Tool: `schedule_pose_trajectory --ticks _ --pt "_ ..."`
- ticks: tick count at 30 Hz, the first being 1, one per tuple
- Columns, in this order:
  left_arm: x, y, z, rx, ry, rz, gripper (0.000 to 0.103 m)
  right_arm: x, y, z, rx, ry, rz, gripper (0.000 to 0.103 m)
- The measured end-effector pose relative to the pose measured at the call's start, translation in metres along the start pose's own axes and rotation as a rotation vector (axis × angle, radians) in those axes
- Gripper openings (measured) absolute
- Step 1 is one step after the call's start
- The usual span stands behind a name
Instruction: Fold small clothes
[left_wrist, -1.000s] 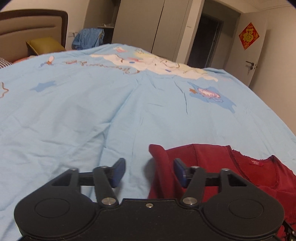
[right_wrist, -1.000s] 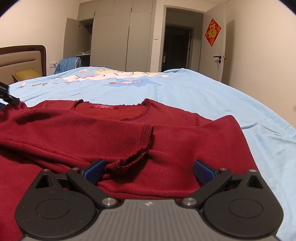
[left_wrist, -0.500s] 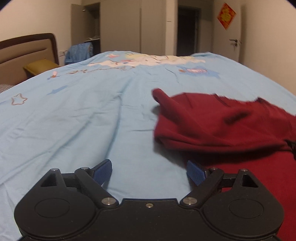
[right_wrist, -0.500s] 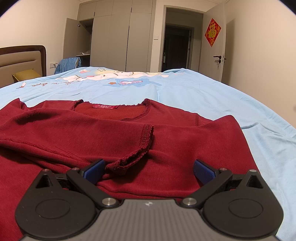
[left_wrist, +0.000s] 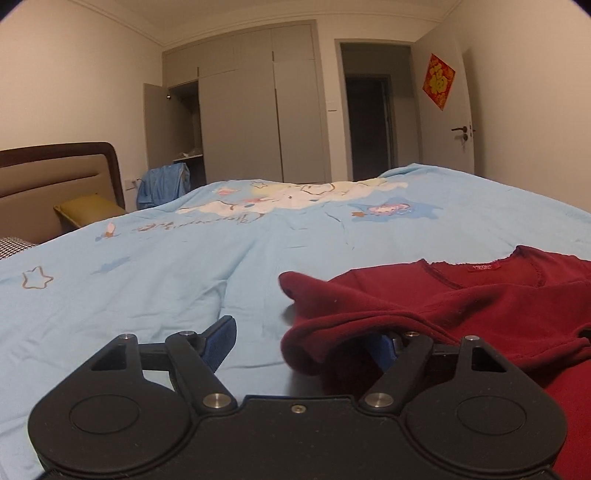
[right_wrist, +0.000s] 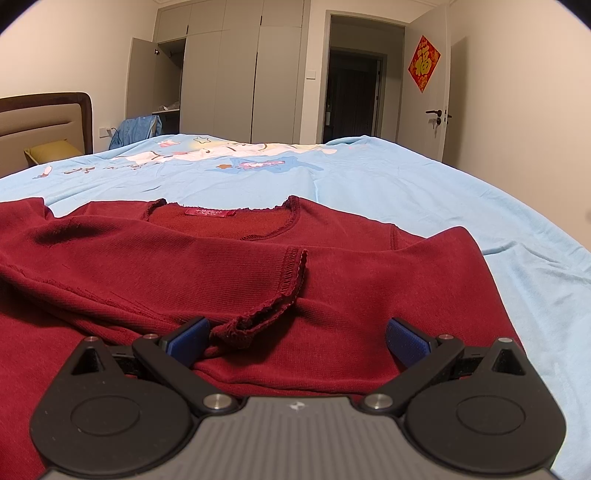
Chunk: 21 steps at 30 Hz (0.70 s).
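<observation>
While red top (right_wrist: 332, 280) lies on bedspread (right_wrist: 369, 173), left gripper (left_wrist: 303, 343) and right gripper (right_wrist: 297, 334) fingers wide apart, holding nothing.

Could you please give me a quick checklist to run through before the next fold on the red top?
1. Left tongs open: ok, blue pads spread wide.
2. Left tongs lined up on cloth: ok, the folded shoulder edge of the red top lies between them, draped over the right pad.
3. Right tongs open: ok, nothing clamped.
4. Sleeve folded in: ok, the sleeve cuff lies across the chest, just ahead of the right tongs.
5. Other sleeve folded in: cannot tell, that side looks folded over but its cuff is not visible.
6. Neckline flat, label showing: ok.
7. Blue bedsheet around the top free of obstacles: ok.
</observation>
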<state>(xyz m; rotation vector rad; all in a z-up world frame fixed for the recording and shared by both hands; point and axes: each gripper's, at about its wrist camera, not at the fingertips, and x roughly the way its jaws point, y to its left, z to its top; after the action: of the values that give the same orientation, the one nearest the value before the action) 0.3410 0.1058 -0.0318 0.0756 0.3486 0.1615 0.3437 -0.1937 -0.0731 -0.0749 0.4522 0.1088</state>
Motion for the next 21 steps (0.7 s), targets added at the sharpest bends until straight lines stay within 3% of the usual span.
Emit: schedule_pose_trajectory --ticks 3,8,10,12,16,21 --pt "0.01 -0.006 0.003 0.015 0.026 0.001 0.074 0.0 0.0 0.0 0.0 0.0 0.0 0.103" --pt "0.022 -0.009 0.005 0.043 0.033 0.025 0.056 0.0 0.0 0.0 0.001 0.0 0.001 0.103" --pt "0.023 -0.008 0.006 0.049 0.025 0.042 0.031 0.0 0.001 0.0 0.002 -0.001 0.001 0.103" --pt "0.022 -0.006 0.005 0.043 0.017 0.094 0.018 0.0 0.0 0.0 0.002 -0.001 0.002 0.103" --pt "0.02 0.002 0.002 -0.018 0.039 0.161 0.018 0.0 0.0 0.0 0.005 -0.002 0.006 0.103" --pt "0.038 0.026 -0.011 -0.234 0.222 0.134 0.021 0.0 0.0 0.0 0.006 -0.002 0.007 0.103"
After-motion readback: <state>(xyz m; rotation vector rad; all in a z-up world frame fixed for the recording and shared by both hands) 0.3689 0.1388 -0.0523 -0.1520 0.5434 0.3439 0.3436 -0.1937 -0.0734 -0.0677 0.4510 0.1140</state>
